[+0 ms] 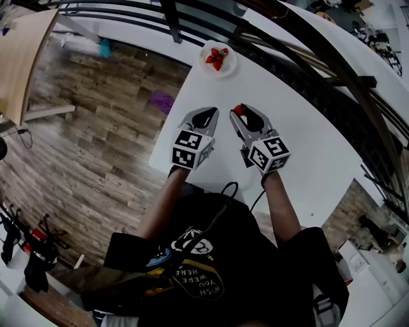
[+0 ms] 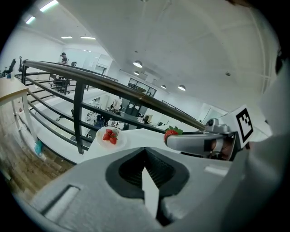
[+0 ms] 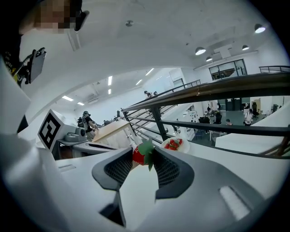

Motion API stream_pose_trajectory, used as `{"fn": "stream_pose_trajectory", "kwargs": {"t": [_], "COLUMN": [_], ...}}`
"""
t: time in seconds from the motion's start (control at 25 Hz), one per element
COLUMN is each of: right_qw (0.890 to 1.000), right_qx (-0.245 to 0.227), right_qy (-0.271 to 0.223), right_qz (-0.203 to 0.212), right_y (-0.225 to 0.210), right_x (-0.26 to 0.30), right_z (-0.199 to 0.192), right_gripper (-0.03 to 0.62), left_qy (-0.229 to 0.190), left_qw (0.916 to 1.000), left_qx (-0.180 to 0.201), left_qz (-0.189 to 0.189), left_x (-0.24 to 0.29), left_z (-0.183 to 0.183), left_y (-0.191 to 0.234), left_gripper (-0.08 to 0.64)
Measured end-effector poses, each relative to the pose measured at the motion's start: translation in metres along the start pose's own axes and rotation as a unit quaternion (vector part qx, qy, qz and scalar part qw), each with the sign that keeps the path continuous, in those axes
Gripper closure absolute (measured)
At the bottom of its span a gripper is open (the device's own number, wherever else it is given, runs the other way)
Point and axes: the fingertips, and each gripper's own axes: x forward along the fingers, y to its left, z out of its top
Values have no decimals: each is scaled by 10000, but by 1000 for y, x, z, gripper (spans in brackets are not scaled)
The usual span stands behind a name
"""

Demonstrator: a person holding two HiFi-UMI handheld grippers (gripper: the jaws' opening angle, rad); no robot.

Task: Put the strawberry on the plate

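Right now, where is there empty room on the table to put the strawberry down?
The white table is bare from the plate back to the left gripper and right gripper, and all along its right side. The plate's middle is crowded with strawberries; only its edge is free.

White table (image 1: 307,147), wood-plank floor (image 1: 108,128) (purple scrap (image 1: 162,101) on it), black railing (image 1: 171,19) beyond.
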Motion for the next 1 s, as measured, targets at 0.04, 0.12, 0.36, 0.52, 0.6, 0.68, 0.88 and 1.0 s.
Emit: {"fn": "stream_pose_trajectory", "kwargs": {"t": [0.04,0.12,0.36,0.52,0.6,0.68,0.88,1.0], "right_qw": [10000,10000,9998,9996,9994,9992,9980,9973], "right_qx": [-12,-3,59,8,-1,-7,-62,-157], "right_qy": [15,38,22,87,88,63,215,363], "right_qz": [-19,-53,-185,-277,-330,-399,-591,-623], "right_y": [-4,-10,-30,-47,-57,-68,-93,-103], "right_x": [5,15,36,56,65,74,98,114], "right_z": [0,-1,0,-1,-3,-6,-25,-37], "right_gripper": [440,440,440,440,440,440,441,440], "left_qy": [30,95,189,236,279,304,388,450], "left_qw": [10000,10000,9998,9997,9996,9995,9992,9990], "left_qx": [1,-12,-37,32,53,78,99,30], "left_qz": [-1,0,-54,-48,-49,-21,36,64], "left_x": [4,12,33,52,63,72,93,104], "left_z": [0,-1,2,6,4,4,0,-7], "left_y": [5,15,34,50,57,64,77,86], "left_gripper": [555,555,555,555,555,555,555,555]}}
